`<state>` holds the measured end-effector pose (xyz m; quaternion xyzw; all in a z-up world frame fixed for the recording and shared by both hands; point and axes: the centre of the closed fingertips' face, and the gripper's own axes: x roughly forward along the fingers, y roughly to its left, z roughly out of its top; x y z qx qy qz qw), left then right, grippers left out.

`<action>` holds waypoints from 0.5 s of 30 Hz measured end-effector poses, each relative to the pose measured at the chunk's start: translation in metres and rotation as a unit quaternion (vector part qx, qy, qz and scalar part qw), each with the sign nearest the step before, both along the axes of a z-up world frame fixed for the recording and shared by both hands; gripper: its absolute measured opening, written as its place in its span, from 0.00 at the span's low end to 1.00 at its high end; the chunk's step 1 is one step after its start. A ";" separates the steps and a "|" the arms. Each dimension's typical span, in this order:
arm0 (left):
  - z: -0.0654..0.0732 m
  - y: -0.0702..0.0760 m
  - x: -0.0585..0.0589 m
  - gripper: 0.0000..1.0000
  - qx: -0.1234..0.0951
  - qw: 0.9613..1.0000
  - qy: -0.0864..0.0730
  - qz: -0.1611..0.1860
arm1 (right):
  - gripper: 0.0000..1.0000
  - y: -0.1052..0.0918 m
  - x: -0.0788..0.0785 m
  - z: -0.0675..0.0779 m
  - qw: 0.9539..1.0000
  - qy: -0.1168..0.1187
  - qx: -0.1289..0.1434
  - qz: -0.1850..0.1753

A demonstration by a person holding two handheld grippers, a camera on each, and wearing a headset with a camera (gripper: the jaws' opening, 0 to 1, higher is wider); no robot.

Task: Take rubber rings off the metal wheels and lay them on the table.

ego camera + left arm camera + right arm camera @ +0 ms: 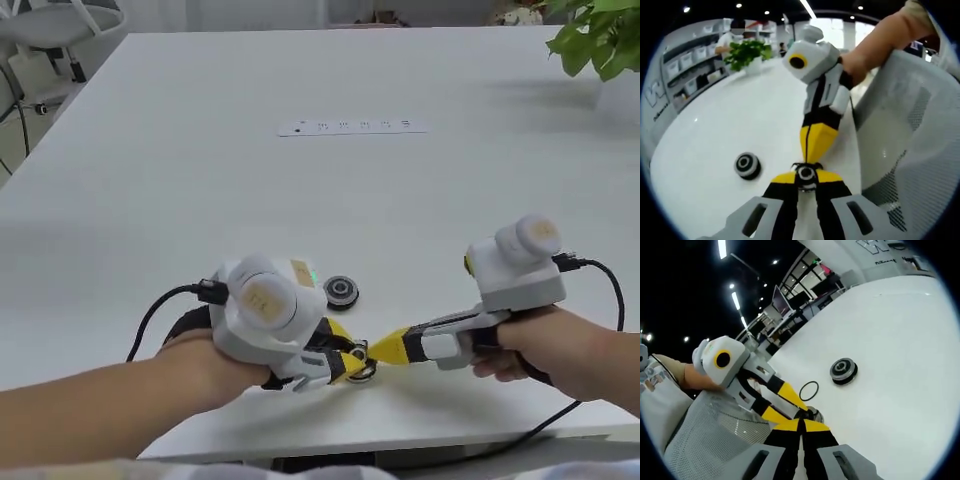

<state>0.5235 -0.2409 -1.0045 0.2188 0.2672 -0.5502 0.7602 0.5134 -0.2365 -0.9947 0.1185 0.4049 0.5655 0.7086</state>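
At table (250,190) front edge | left gripper (350,364) jaws clamped on wheel (806,173) | right gripper (801,426) jaws pressed together against it

held wheel (360,368), just nearer than loose wheel (342,291): yellow fingers (392,348) are covering most of it | plant (598,35), far beyond loose wheel: frame edge is cutting it off | strip (352,127) markings: showing too small to read

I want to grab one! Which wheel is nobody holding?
The wheel lying alone on the table, black ring on. The left tongs grip the other wheel, and the right tongs touch it.
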 end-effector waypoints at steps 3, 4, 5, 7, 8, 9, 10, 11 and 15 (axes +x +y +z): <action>0.000 0.000 0.000 0.12 -0.001 1.000 0.000 0.000 | 0.00 0.001 -0.001 0.001 1.000 0.001 0.006 0.006; 0.000 0.000 0.000 0.12 -0.001 1.000 -0.001 0.000 | 0.00 0.002 -0.002 0.001 1.000 0.002 0.008 0.012; 0.000 0.000 0.000 0.12 -0.001 1.000 -0.001 0.000 | 0.00 0.004 -0.007 0.003 1.000 0.008 0.016 0.023; 0.000 0.000 0.000 0.12 -0.002 1.000 -0.001 0.000 | 0.00 0.005 -0.007 0.001 0.999 -0.012 0.004 0.032; 0.000 0.000 0.000 0.12 -0.003 1.000 -0.001 0.000 | 0.00 0.005 -0.007 0.002 1.000 -0.005 0.006 0.030; 0.000 0.000 0.000 0.12 -0.004 1.000 0.000 0.001 | 0.00 0.004 -0.006 0.001 1.000 -0.006 0.007 0.028; 0.000 0.000 0.000 0.12 -0.005 1.000 0.000 0.001 | 0.00 0.003 -0.004 0.001 1.000 -0.006 0.007 0.025; 0.000 0.000 0.000 0.12 -0.004 1.000 0.000 0.001 | 0.00 0.001 -0.003 -0.001 1.000 -0.007 0.006 0.024; 0.000 0.000 0.000 0.12 -0.002 1.000 0.000 0.002 | 0.00 -0.005 0.003 -0.002 1.000 -0.010 0.003 0.011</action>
